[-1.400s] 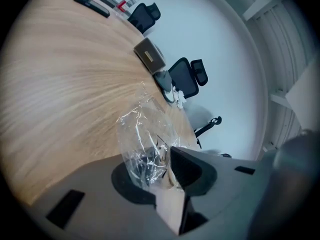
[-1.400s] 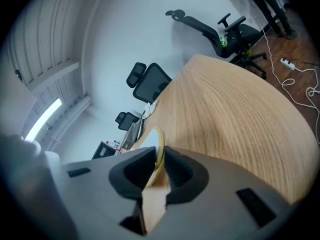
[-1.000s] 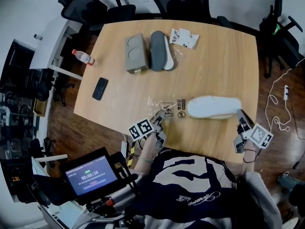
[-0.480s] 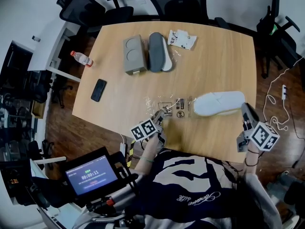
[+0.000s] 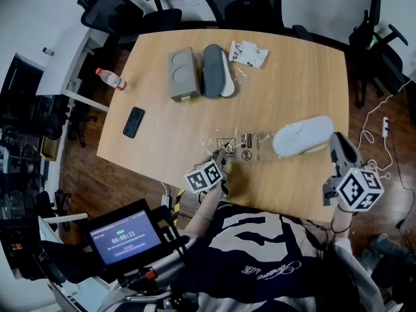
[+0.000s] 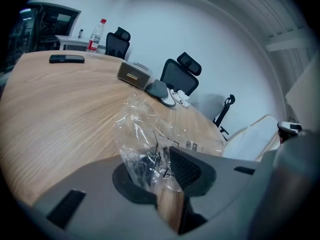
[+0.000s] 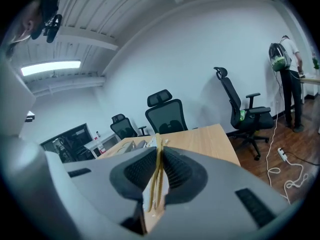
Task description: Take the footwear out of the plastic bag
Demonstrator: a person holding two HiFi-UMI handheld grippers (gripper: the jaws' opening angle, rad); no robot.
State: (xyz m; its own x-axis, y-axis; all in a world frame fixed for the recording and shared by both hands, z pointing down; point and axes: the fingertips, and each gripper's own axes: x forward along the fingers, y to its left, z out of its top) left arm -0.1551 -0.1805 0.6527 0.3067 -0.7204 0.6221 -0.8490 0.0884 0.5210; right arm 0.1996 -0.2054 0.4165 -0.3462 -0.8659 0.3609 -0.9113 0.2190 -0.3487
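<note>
A clear plastic bag (image 5: pixel 237 143) with printed labels lies flat on the wooden table (image 5: pixel 292 77), its near end bunched up. My left gripper (image 5: pixel 221 156) is shut on that crumpled end (image 6: pixel 145 139). A white slipper (image 5: pixel 303 136) lies just right of the bag's open end, toe angled away. My right gripper (image 5: pixel 338 142) holds the slipper's right end. Its jaws are closing on the thin tan edge (image 7: pixel 159 176), which is pinched between the pads. In the left gripper view the slipper (image 6: pixel 250 139) shows at the right.
At the far side of the table lie a grey slipper (image 5: pixel 214 69), a grey box (image 5: pixel 183 73) and a white packet (image 5: pixel 249 52). A phone (image 5: pixel 134 121) and a water bottle (image 5: pixel 112 78) are at the left. Office chairs (image 5: pixel 247 8) ring the table.
The right gripper has drawn the white slipper to the right and swung it slightly, away from the bag. The left gripper has stayed on the bag's end.
</note>
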